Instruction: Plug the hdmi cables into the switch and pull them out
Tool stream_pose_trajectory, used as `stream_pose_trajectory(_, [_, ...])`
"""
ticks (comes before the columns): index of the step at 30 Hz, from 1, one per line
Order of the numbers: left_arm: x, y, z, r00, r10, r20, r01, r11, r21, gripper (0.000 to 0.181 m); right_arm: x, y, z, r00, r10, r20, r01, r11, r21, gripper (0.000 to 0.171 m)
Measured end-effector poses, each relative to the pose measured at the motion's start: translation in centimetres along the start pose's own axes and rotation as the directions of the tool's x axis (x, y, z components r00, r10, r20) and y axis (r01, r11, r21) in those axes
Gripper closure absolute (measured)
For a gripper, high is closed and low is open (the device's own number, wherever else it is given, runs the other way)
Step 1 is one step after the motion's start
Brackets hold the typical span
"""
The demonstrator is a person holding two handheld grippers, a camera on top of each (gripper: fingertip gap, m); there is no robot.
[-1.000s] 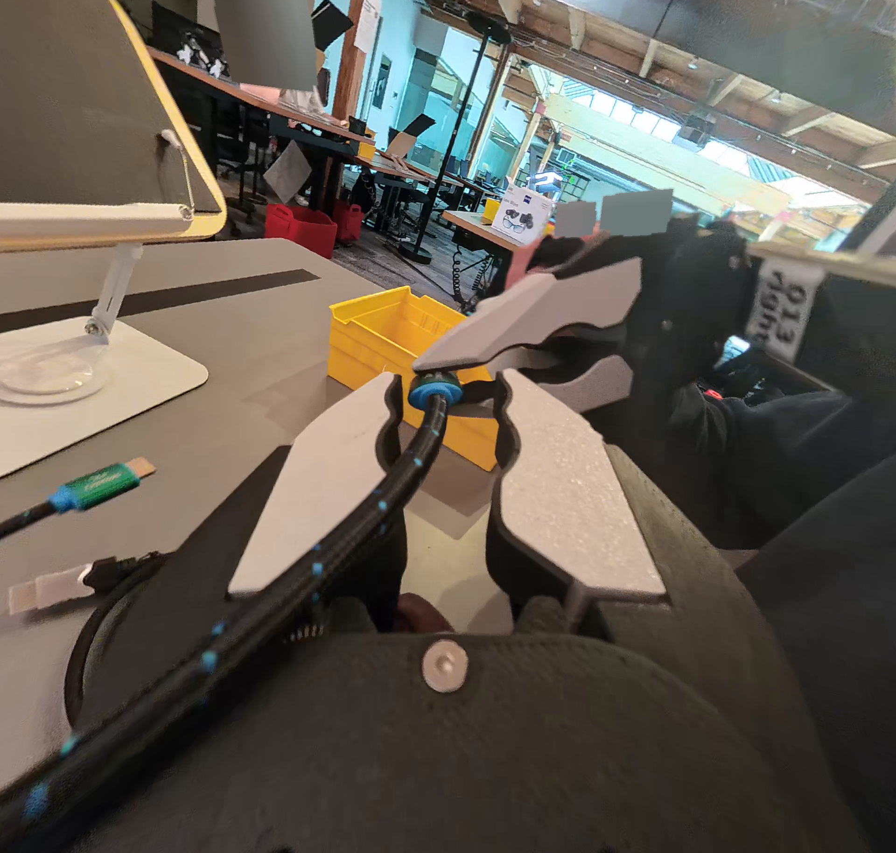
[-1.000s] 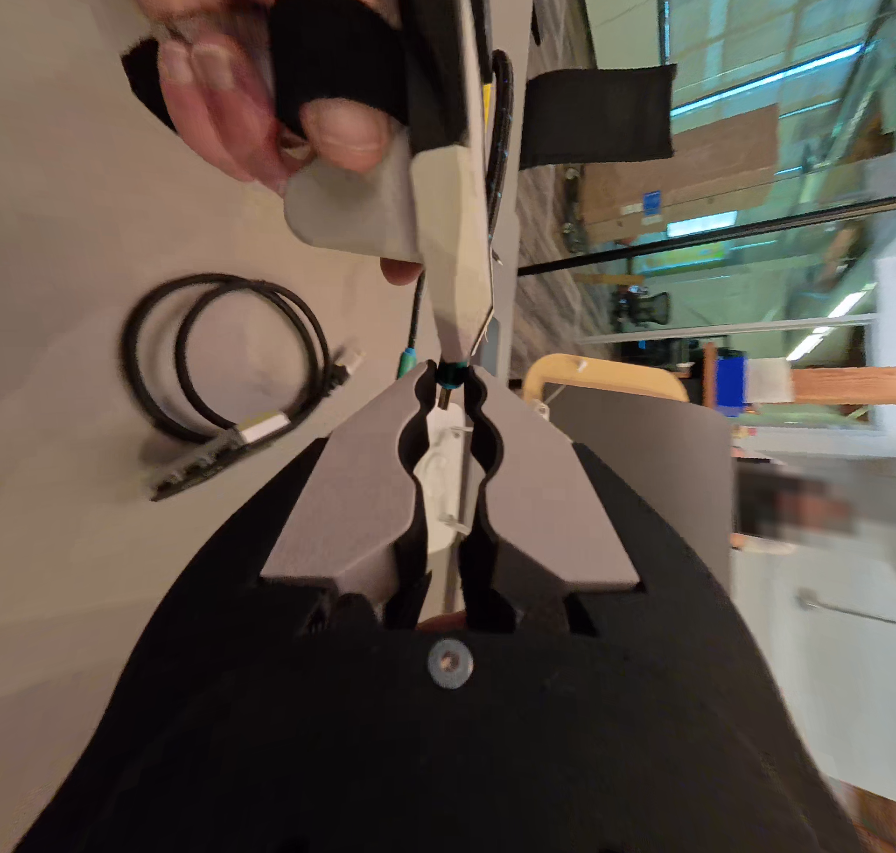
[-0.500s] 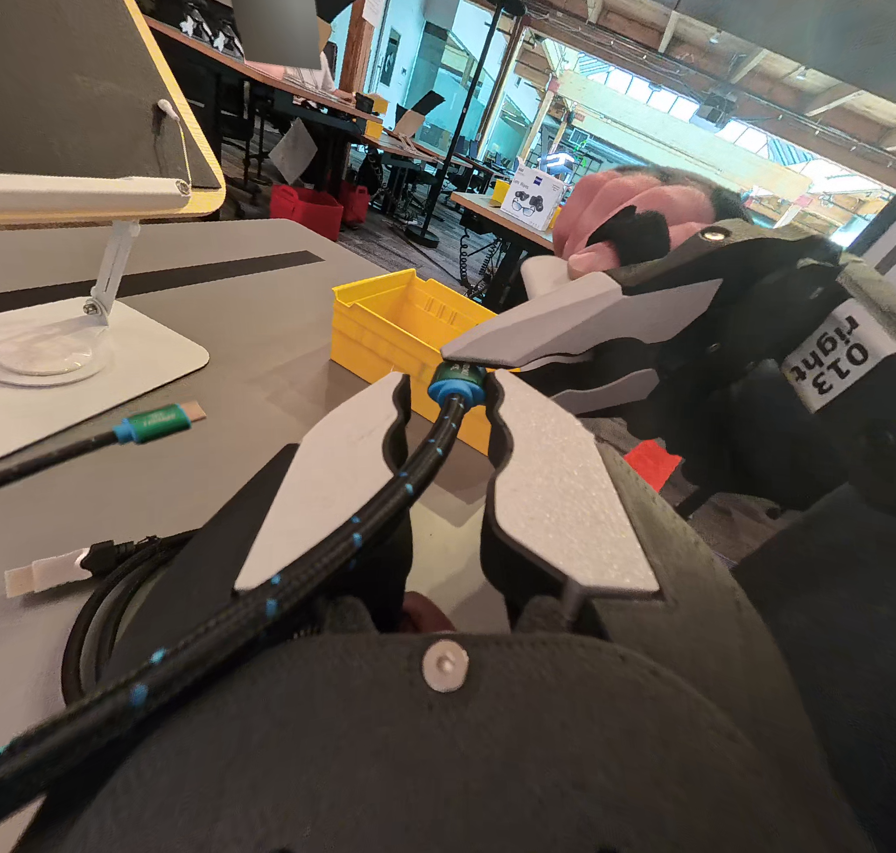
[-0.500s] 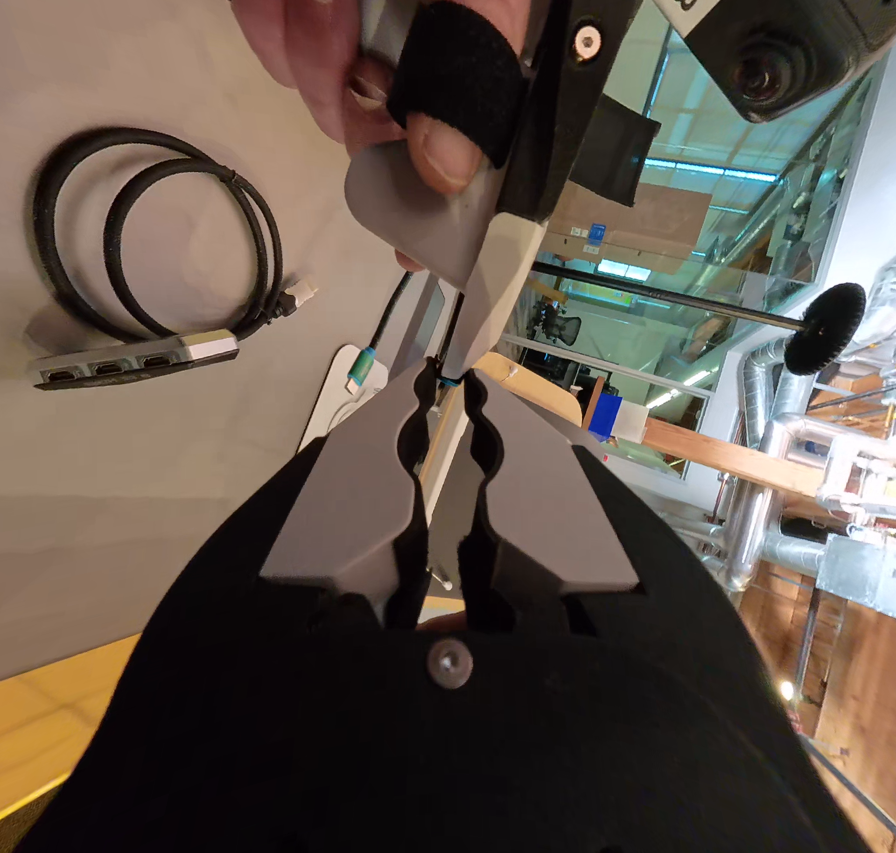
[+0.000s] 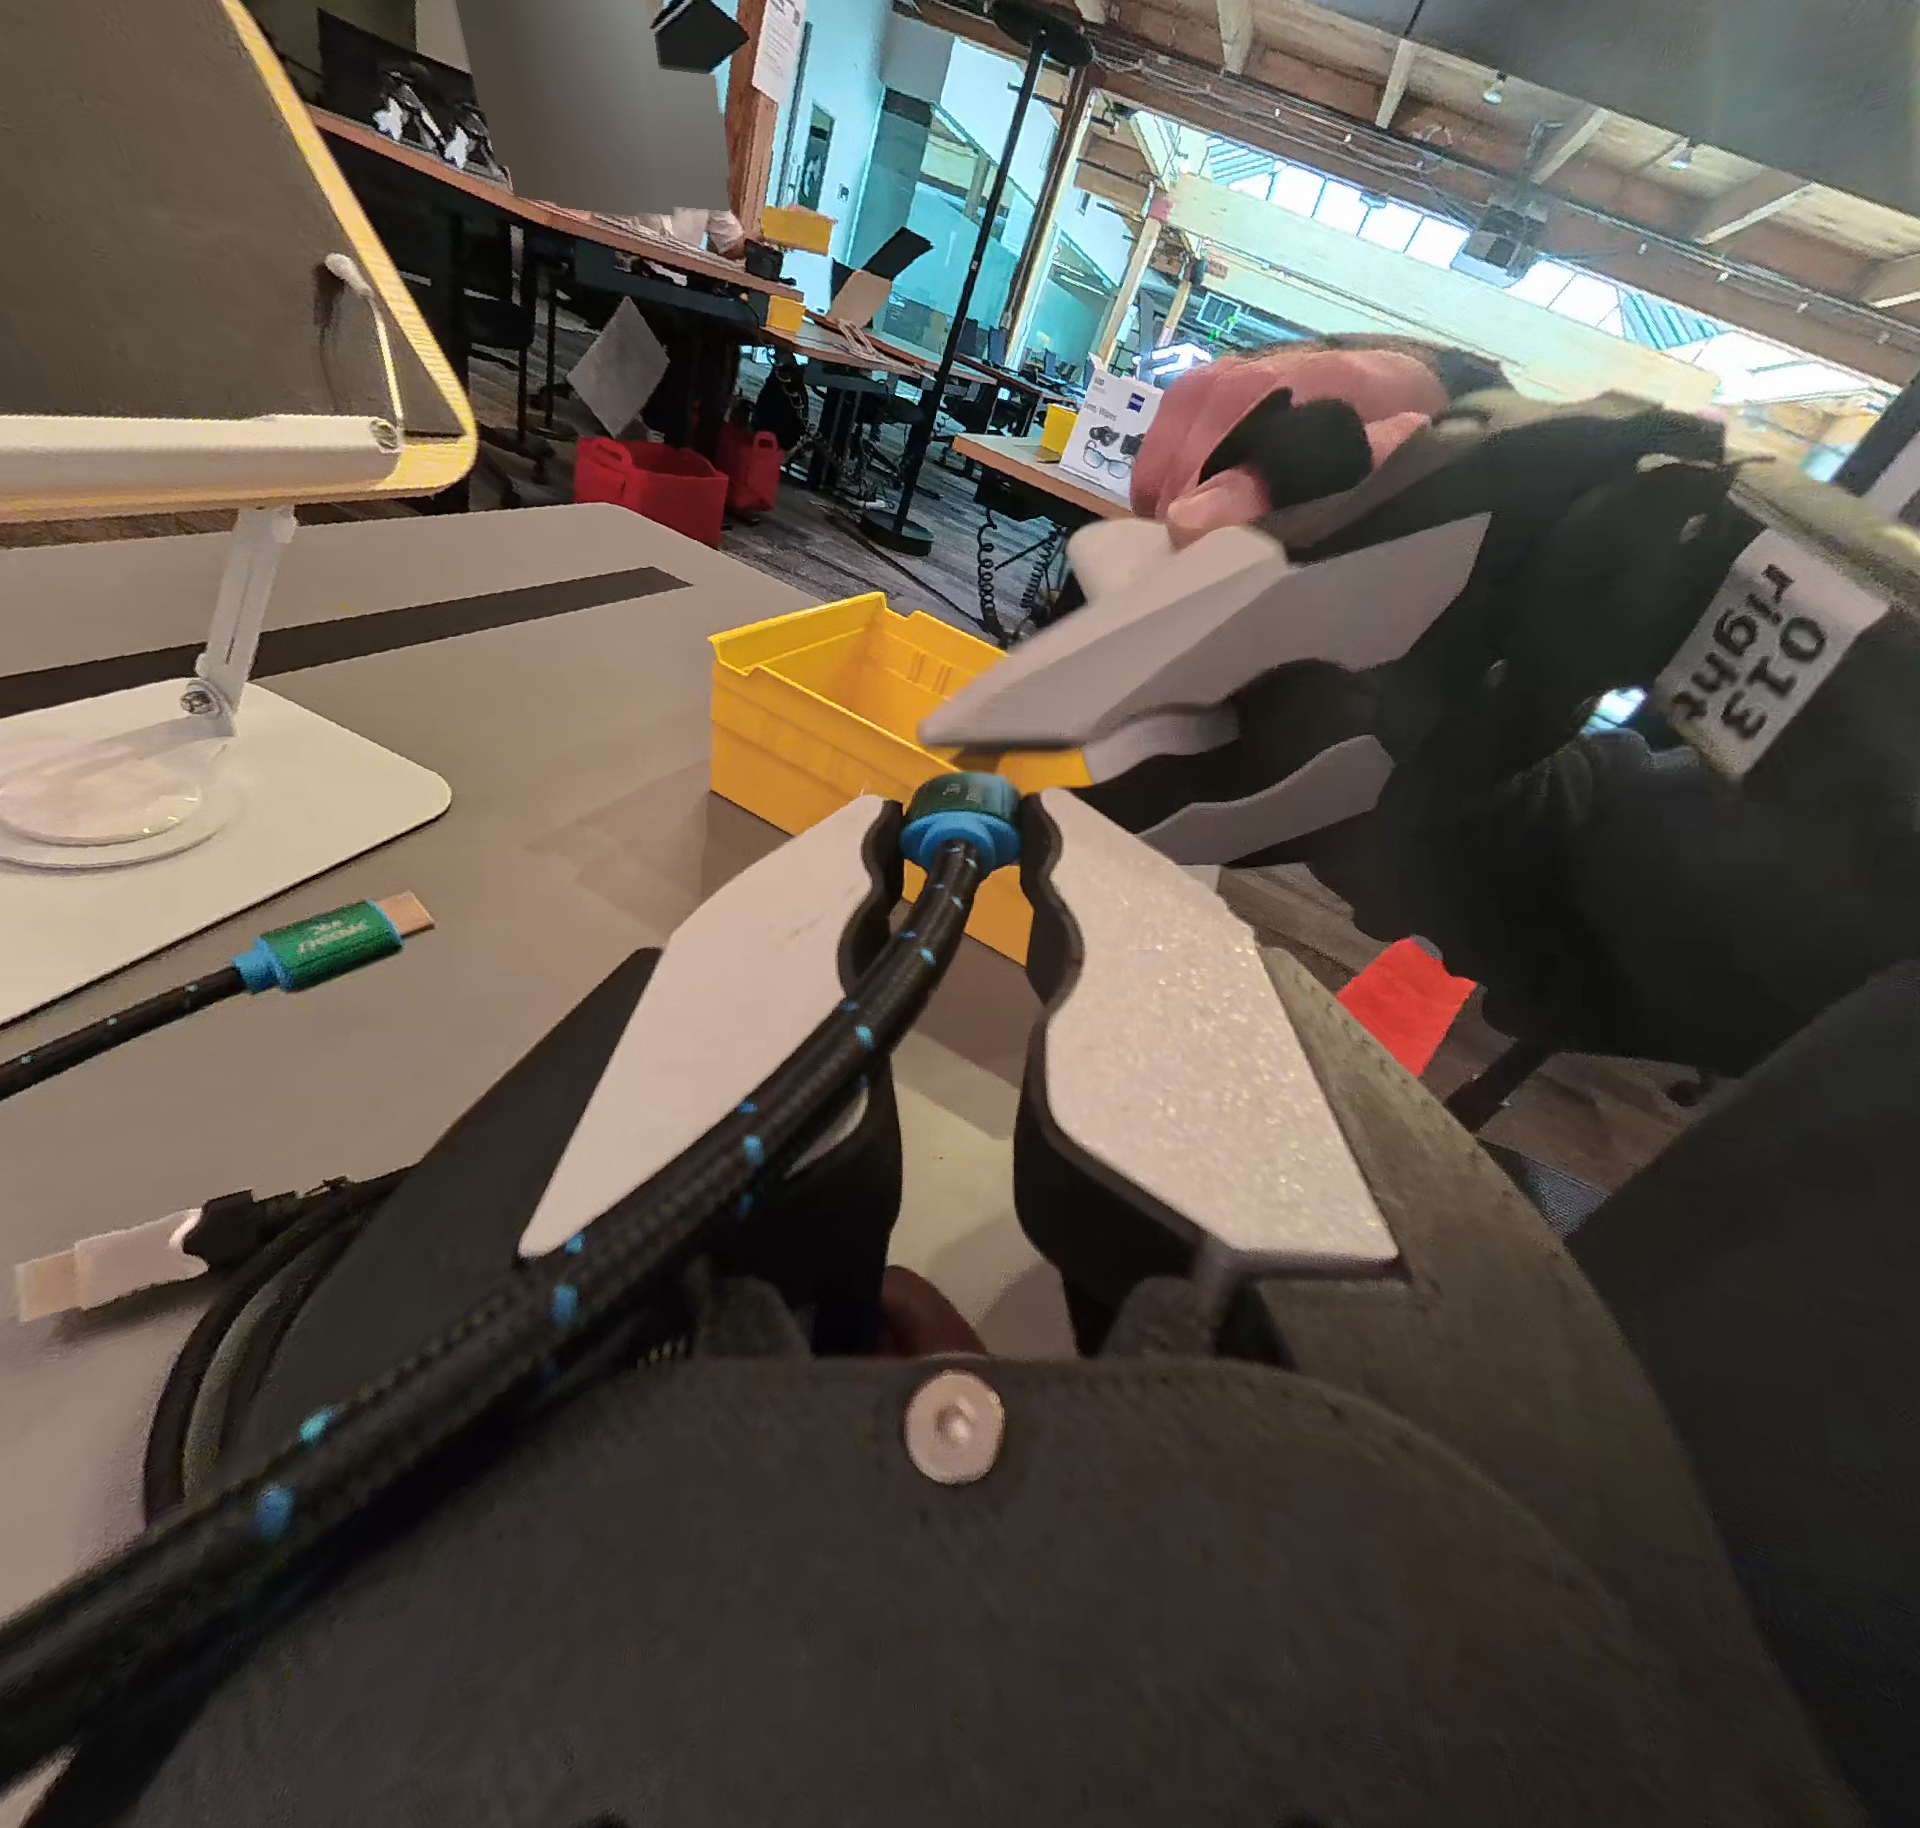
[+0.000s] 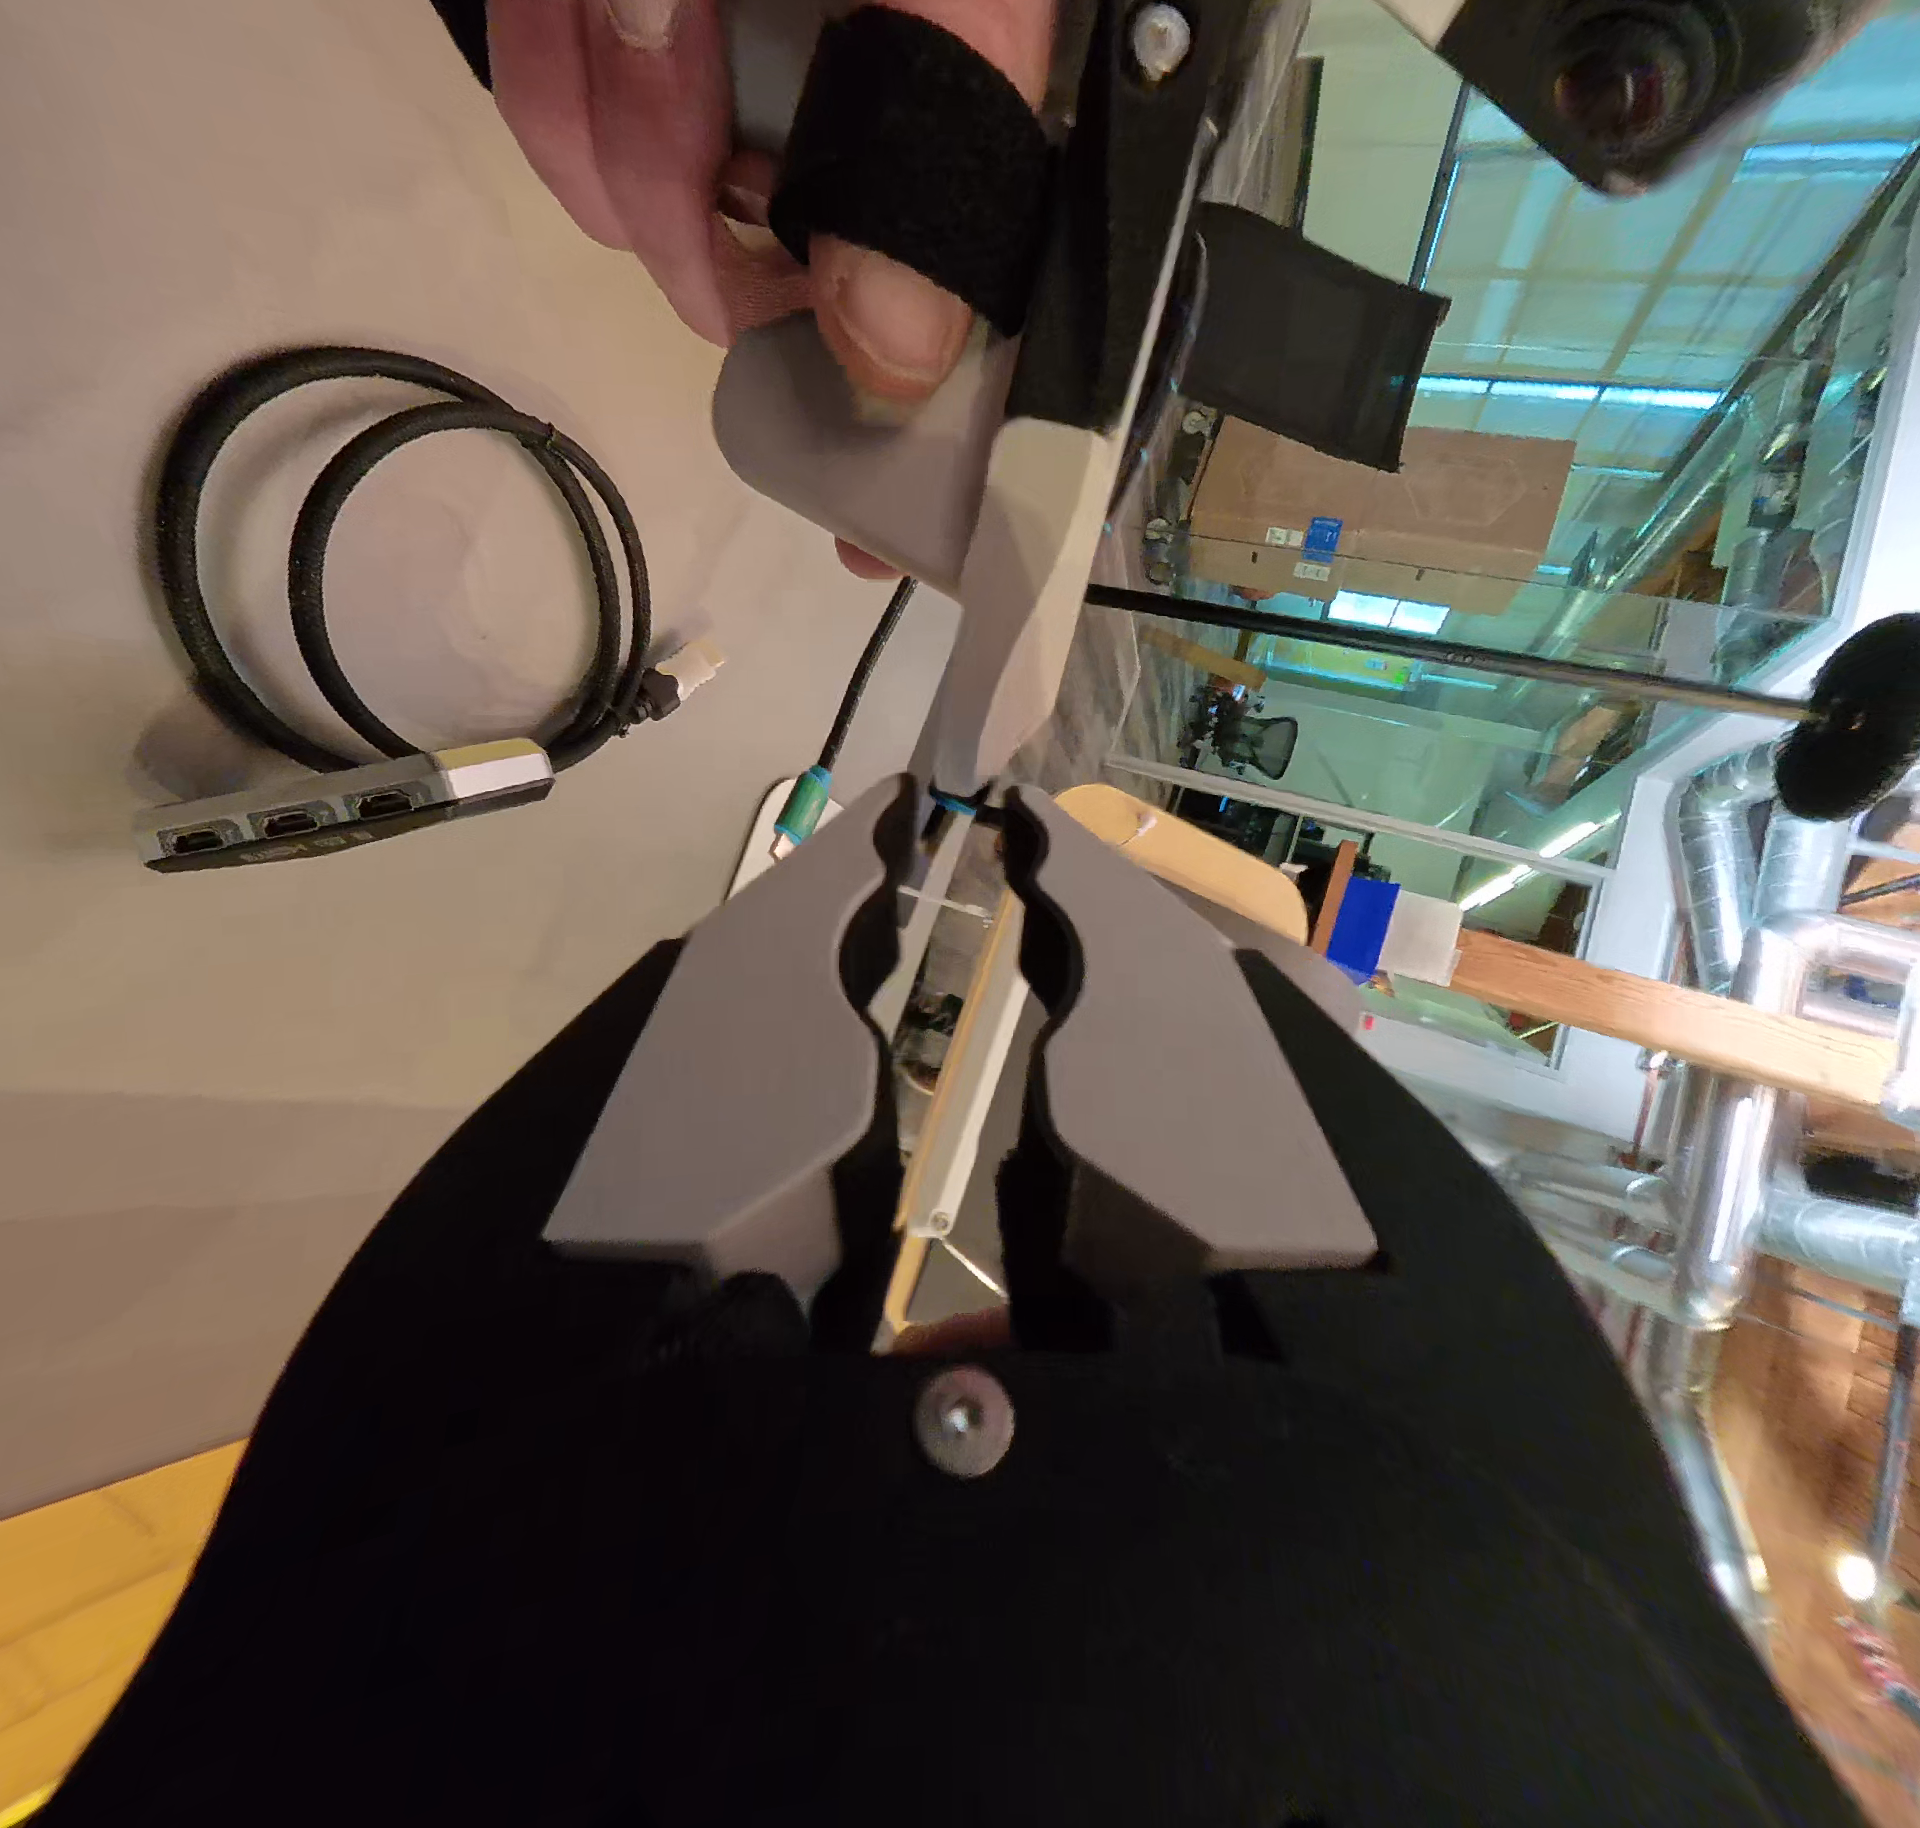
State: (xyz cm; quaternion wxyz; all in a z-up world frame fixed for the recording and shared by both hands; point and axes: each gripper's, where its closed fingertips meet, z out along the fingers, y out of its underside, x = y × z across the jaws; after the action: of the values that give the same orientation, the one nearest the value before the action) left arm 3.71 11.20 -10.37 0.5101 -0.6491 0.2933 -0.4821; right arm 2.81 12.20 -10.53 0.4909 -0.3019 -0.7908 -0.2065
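Observation:
My left gripper (image 5: pixel 956 822) is shut on a black braided HDMI cable (image 5: pixel 821 1051) just behind its blue collar, held above the grey table (image 5: pixel 540 656). My right gripper (image 6: pixel 956 802) comes in from the right. Its jaws stand a little apart on either side of that cable's plug, and it also shows in the left wrist view (image 5: pixel 1003 752). The grey switch (image 6: pixel 343 812) lies on the table with its ports showing and its black lead (image 6: pixel 416 542) coiled behind it. A second HDMI cable with a green plug (image 5: pixel 327 942) lies loose on the table.
A yellow bin (image 5: pixel 821 708) stands at the table's far edge, right behind both grippers. A white stand (image 5: pixel 208 770) carrying a tilted board sits at the left. The switch lead's white connector (image 5: pixel 104 1269) lies near my left gripper's body. The grippers are tip to tip, or close to it. The grey switch (image 6: pixel 343 812) is about 15 cm from both grippers' fingertips.
The right gripper's jaws have widened slightly around the plug. Both grippers have turned and shifted a little together. The left gripper still holds the cable.

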Motion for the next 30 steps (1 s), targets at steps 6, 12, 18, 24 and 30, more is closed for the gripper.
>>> stream_pose_trajectory(6, [-1.5, -0.3, -0.8, 0.999, 0.022, 0.032, -0.023, 0.999, 0.03, 0.161, -0.2, 3.3, -1.3, 0.937, 0.336, 0.093, -0.337, 0.941, -0.008, 0.139])
stream_pose_trajectory(12, [-2.5, -0.3, -1.7, 0.995, 0.064, 0.08, -0.066, 0.998, 0.015, 0.161, -4.2, 5.3, -1.3, 0.642, 0.7, 0.314, -0.722, 0.689, -0.063, 0.137])
stream_pose_trajectory(18, [-2.6, -0.4, -3.2, 0.99, 0.089, 0.11, -0.09, 0.996, 0.008, 0.161, -13.6, 5.2, 1.0, 0.364, 0.806, 0.467, -0.73, 0.558, -0.395, 0.151])
stream_pose_trajectory(24, [-2.2, -0.2, -4.6, 0.986, 0.11, 0.127, -0.111, 0.994, 0.0, 0.161, -17.5, 2.5, 3.2, 0.175, 0.823, 0.541, -0.759, 0.463, -0.459, 0.163])
stream_pose_trajectory(30, [-2.2, 0.0, -5.6, 0.984, 0.114, 0.136, -0.115, 0.993, 0.0, 0.161, -17.7, 1.3, 3.4, 0.137, 0.813, 0.565, -0.759, 0.453, -0.468, 0.164])
